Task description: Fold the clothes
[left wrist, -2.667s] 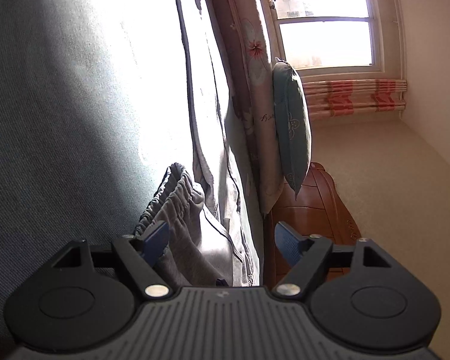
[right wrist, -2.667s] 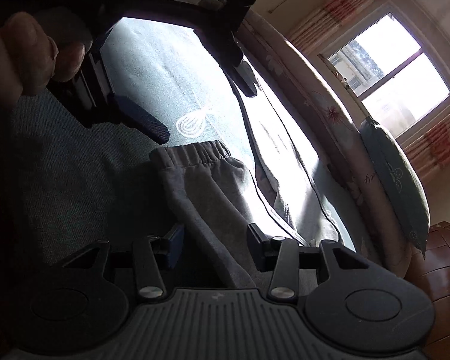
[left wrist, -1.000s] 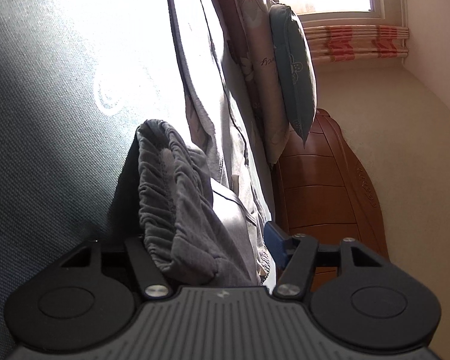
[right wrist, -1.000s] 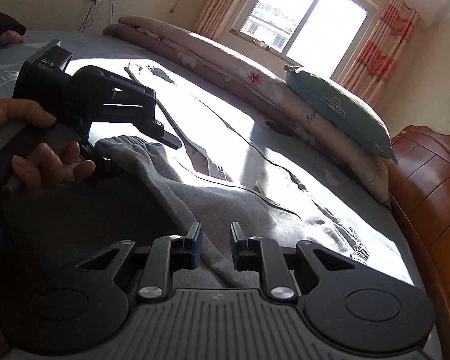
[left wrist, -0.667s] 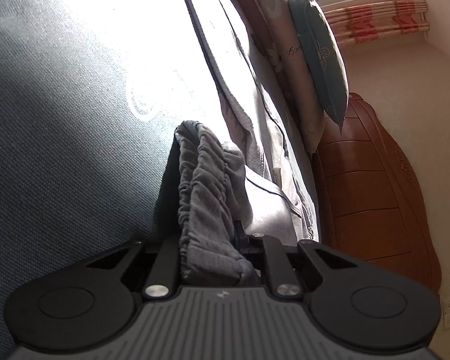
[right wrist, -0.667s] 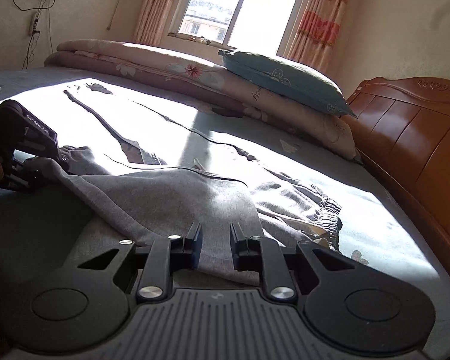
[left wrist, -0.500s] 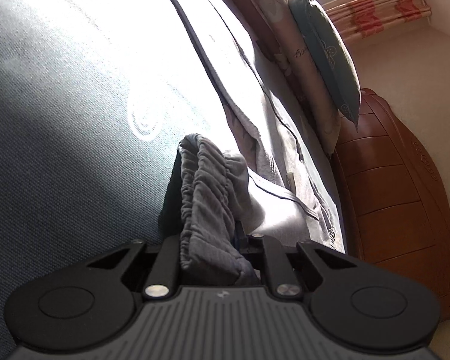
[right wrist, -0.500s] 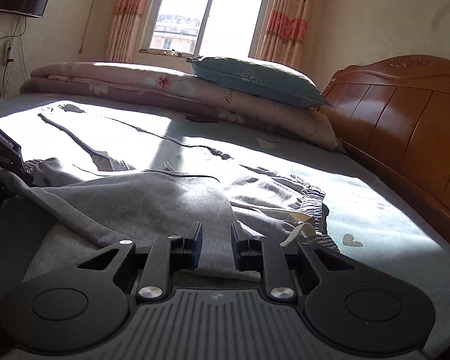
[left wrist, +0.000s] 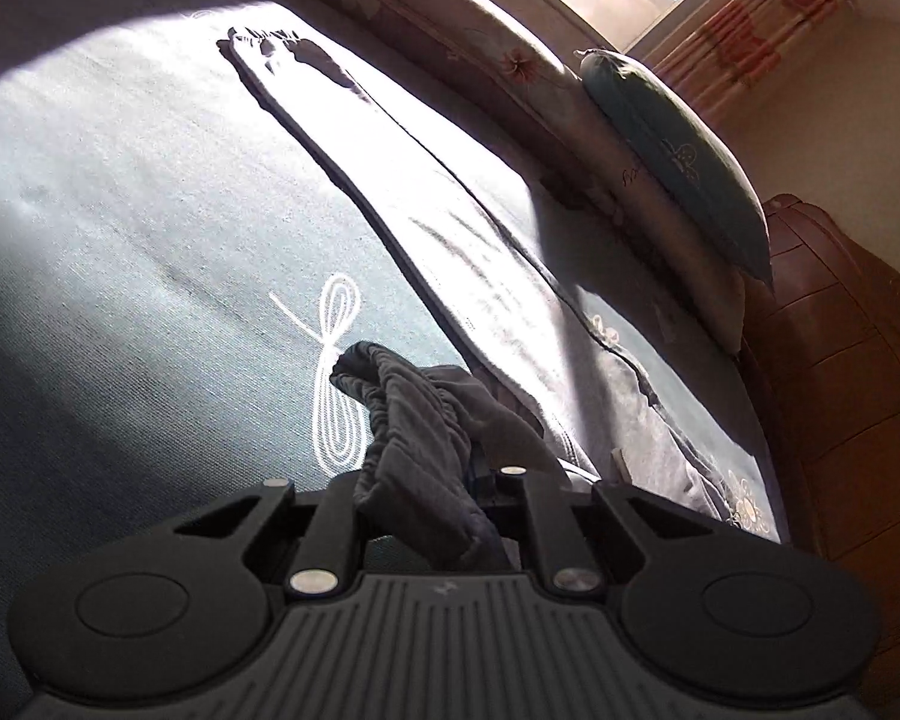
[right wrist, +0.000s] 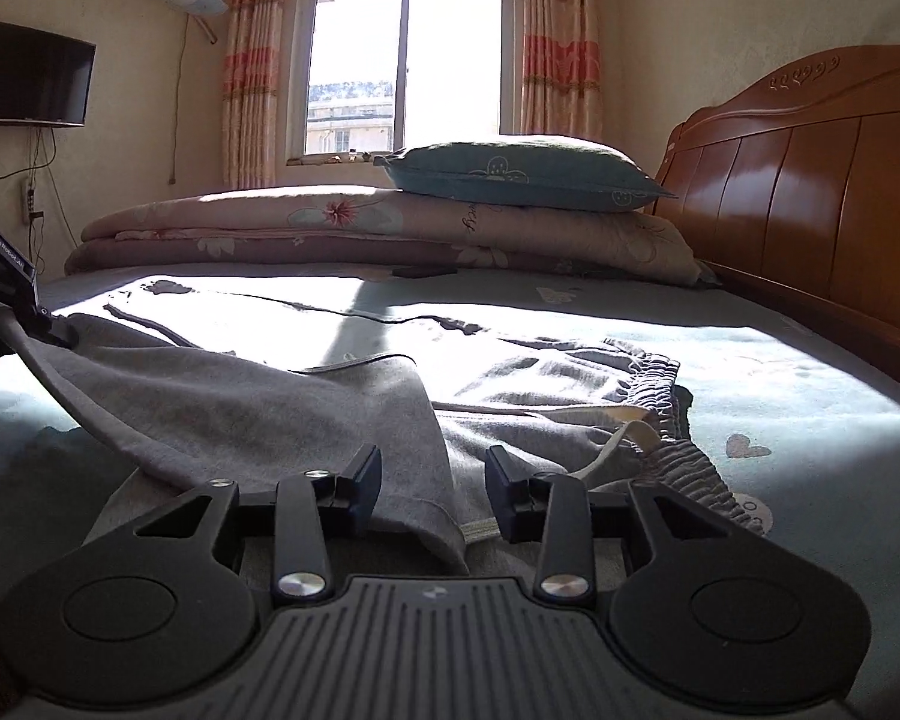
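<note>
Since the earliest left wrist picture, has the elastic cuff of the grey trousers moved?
Yes. The cuff, then flat on the bedsheet, is now clamped in the left hand-held gripper and lifted above the sheet's white whisk print.

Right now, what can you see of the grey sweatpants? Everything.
The grey sweatpants look like soft jersey, lying rumpled on the teal bedsheet, partly in sun. The gathered elastic waistband with a pale drawstring lies toward the headboard side. One ribbed cuff is pinched in the shut left tool and lifted. A fold lies between the right tool jaws, which have just been opening.
</note>
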A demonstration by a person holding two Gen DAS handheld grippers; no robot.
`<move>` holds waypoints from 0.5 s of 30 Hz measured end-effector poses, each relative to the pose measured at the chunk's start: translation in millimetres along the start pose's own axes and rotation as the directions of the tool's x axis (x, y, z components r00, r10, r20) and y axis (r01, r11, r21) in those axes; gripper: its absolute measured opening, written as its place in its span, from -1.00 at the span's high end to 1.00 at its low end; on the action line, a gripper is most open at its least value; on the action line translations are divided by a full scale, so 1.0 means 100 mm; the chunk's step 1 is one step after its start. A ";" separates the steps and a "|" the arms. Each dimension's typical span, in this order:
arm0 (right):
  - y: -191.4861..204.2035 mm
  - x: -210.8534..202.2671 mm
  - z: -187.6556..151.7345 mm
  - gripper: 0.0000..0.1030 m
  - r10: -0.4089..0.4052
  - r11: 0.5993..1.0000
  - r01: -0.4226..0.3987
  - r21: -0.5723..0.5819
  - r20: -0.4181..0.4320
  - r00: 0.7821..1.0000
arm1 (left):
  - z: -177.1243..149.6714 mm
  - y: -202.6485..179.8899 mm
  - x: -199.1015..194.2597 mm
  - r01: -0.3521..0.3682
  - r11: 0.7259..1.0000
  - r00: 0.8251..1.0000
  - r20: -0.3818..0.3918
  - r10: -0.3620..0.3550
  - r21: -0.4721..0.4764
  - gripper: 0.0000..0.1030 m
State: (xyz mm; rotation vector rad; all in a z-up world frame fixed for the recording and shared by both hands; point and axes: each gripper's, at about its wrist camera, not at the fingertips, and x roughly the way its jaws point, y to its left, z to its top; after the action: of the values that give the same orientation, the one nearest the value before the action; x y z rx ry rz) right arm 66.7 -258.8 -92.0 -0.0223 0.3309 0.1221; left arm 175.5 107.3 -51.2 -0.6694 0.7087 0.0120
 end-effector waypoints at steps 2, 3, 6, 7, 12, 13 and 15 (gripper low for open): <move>-0.06 0.01 0.00 0.16 0.016 0.999 -0.015 0.033 -0.010 1.000 | 0.09 -0.01 -0.15 -0.049 0.998 0.998 0.033 0.048 0.028 0.79; -0.10 0.01 0.00 0.16 0.023 0.998 -0.023 0.054 -0.017 1.000 | 0.14 -0.01 -0.22 -0.073 0.997 0.996 0.048 0.071 0.040 0.79; -0.18 0.06 -0.01 0.11 0.030 0.993 -0.024 0.114 -0.055 0.998 | 0.27 0.00 -0.39 -0.146 0.988 0.986 0.095 0.141 0.052 0.79; -0.21 0.08 -0.02 0.11 0.040 0.990 -0.030 0.136 -0.071 0.997 | 0.31 0.02 -0.43 -0.166 0.985 0.981 0.106 0.160 0.050 0.79; -0.26 0.16 -0.06 0.05 0.070 0.981 -0.047 0.187 -0.119 0.990 | 0.51 0.15 -0.61 -0.259 0.965 0.958 0.138 0.252 0.032 0.79; -0.26 0.17 -0.06 0.02 0.073 0.981 -0.049 0.189 -0.124 0.990 | 0.55 0.19 -0.64 -0.281 0.959 0.951 0.140 0.275 0.031 0.79; -0.25 0.19 -0.07 -0.05 0.080 0.980 -0.052 0.192 -0.139 0.987 | 0.59 0.27 -0.69 -0.317 0.948 0.939 0.145 0.311 0.022 0.79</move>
State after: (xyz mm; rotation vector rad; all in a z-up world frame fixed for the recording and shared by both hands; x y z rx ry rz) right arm 85.1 -281.7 -105.1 0.1678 0.4888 0.1554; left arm 151.7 176.7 8.3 -0.5010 0.6723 0.3343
